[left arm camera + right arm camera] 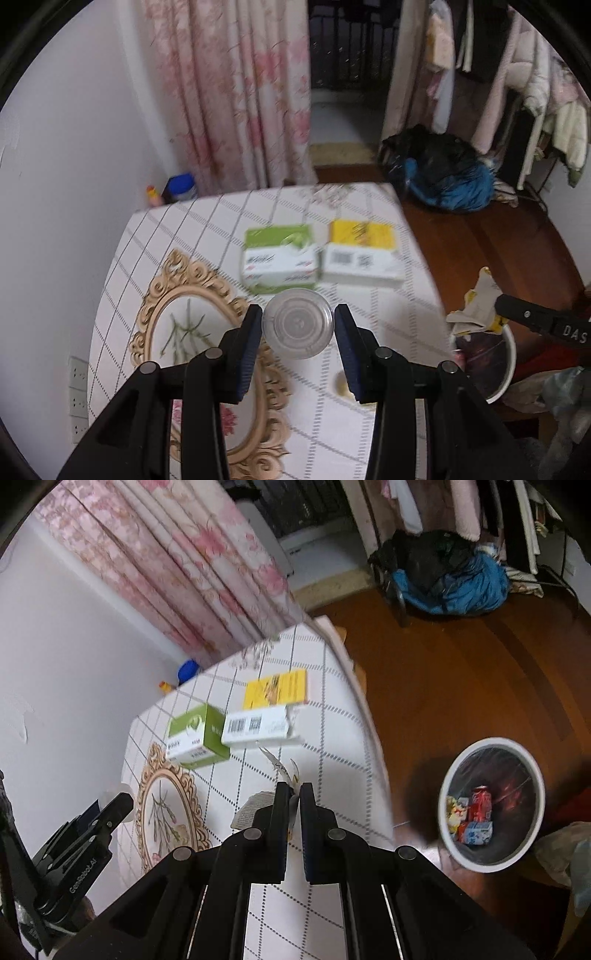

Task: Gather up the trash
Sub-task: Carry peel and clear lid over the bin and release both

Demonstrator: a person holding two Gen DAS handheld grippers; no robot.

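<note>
The right gripper (291, 799) pinched the crumpled yellow-and-white paper wrapper (286, 775) over the near table edge and needed to move right above the white round bin (452, 834) (the left gripper (298, 325) was spread around a clear plastic cup (297, 323)).

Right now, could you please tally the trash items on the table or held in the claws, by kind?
Boxes: 2, green and yellow
Clear plastic cups: 1
Crumpled wrappers: 1
Total: 4
</note>
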